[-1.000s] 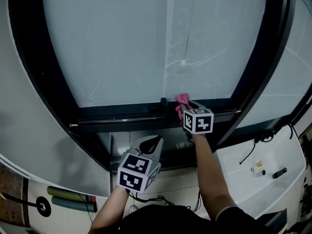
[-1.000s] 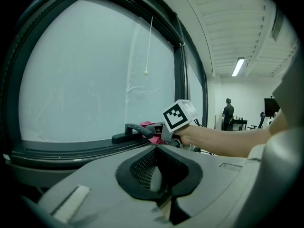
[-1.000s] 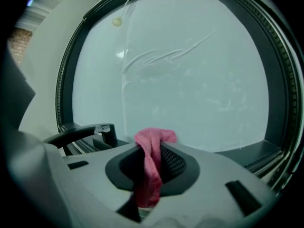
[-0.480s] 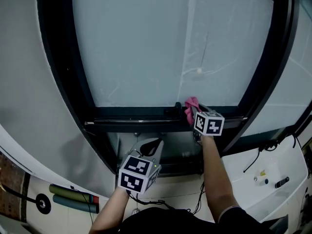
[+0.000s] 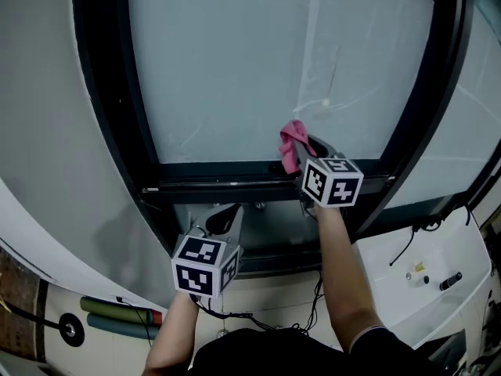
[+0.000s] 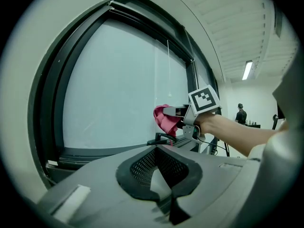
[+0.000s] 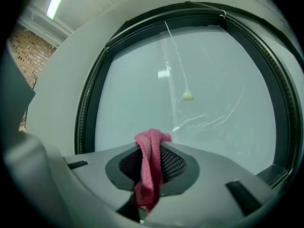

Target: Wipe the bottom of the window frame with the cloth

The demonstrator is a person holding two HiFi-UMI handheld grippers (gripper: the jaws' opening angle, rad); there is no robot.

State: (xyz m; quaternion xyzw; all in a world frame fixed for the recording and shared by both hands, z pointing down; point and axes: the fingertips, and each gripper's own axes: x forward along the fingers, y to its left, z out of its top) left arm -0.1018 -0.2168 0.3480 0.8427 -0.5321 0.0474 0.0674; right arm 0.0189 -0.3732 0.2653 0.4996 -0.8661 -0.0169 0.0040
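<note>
- Pink cloth [image 5: 291, 143] is hanging pinched in the right claw [image 5: 308, 149], centre frame, off the bottom rail [image 5: 211, 186]; snagging there could pull it free.
- Left claw [image 5: 225, 218] is idling, pressed together, empty.

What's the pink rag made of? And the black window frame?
The pink cloth looks like soft matte fabric: it droops, folds, and shows a fine weave. The window frame looks like smooth dark-painted metal, with hard straight edges and faint sheen, though it could be plastic.
</note>
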